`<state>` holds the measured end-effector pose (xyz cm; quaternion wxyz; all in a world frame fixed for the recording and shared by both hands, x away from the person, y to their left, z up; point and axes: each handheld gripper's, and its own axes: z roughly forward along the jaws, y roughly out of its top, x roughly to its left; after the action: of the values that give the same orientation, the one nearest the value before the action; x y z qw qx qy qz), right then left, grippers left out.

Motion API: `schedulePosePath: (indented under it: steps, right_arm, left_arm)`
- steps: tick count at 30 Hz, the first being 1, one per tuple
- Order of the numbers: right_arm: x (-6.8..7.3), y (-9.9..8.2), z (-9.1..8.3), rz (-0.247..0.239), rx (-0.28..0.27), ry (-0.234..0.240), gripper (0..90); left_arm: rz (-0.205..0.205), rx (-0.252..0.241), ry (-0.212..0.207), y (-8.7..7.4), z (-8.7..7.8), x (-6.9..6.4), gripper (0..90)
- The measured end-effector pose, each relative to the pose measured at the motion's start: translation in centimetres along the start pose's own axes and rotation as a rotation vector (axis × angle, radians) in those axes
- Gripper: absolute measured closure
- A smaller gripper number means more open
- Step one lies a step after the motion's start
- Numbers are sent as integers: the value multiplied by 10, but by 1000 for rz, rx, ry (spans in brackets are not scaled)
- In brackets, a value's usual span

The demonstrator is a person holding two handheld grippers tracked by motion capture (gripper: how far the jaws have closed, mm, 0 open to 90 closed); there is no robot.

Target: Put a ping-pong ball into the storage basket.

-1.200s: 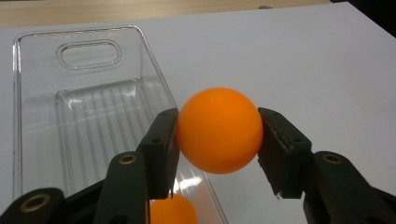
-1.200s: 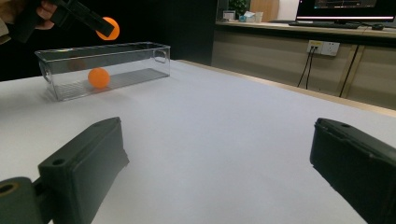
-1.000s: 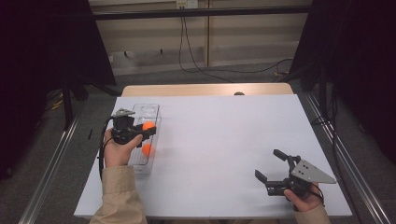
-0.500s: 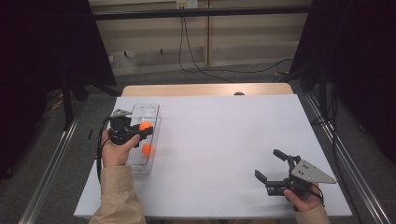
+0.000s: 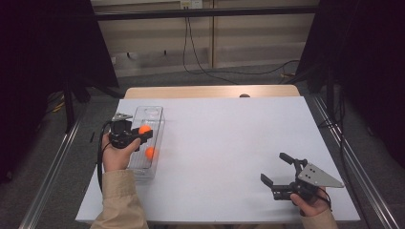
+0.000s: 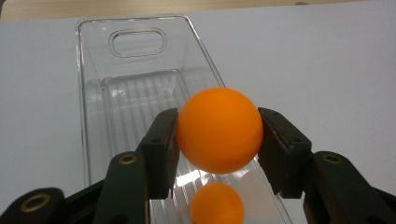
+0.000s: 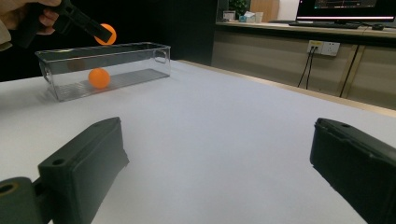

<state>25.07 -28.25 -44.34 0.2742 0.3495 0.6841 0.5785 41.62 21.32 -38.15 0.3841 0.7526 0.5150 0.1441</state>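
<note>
An orange ball sits pinched between the black jaws of my left gripper, which is shut on it and holds it above a clear plastic bin at the table's left. That held ball shows in the high view too, and far off as the held ball in the right gripper view. A second orange ball lies on the bin's floor, seen below the jaws as the second ball. My right gripper rests open near the front right of the white table, with nothing between its jaws.
The clear bin has a ribbed floor and a handle cut-out at its far end. The white table stretches between the two hands. A wooden strip runs along its far edge, with cables on the floor beyond.
The left hand has drawn slightly toward the person with the ball still in its jaws. The right gripper has stayed where it was.
</note>
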Motion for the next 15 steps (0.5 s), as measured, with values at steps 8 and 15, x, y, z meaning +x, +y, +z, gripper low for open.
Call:
schedulePosePath:
  steps: [8,15]
  right_arm:
    - [0,0,0,2,1,1,27]
    - [0,0,0,0,-1,0,27]
  left_arm:
    - [1,6,21,-2,2,2,508]
    - [-9,9,35,-4,5,4,508]
